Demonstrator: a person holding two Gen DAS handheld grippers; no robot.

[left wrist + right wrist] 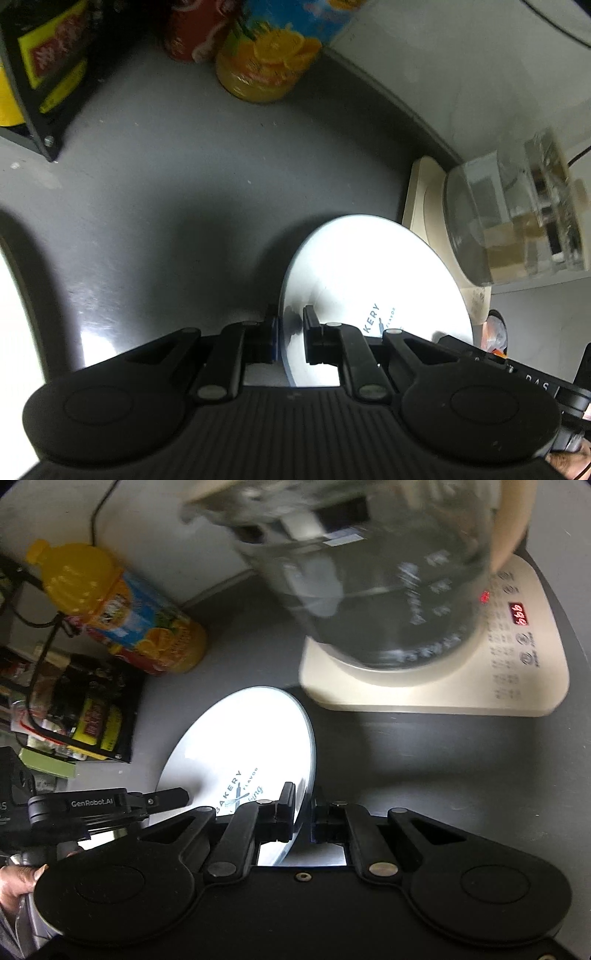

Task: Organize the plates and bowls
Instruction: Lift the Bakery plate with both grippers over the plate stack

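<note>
Both the left gripper (291,332) and right gripper (303,812) pinch 1 white plate (255,738) by opposite rims, seemingly tilted above the grey tabletop (166,192).

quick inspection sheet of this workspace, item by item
surface: dark grey counter, glare patches near the claws
job's things: one white plate printed BAKERY, held tilted on edge; no bowls seen
clutter: orange juice bottle, red can, black rack of packets, glass kettle on its cream base with red display lit
grippers: left claw shut on the plate rim; right claw straddles the opposite rim, grip appears shut
cables: black cable up the wall, another over the rack
surroundings: pale wall behind the counter; a hand on the left handle
</note>
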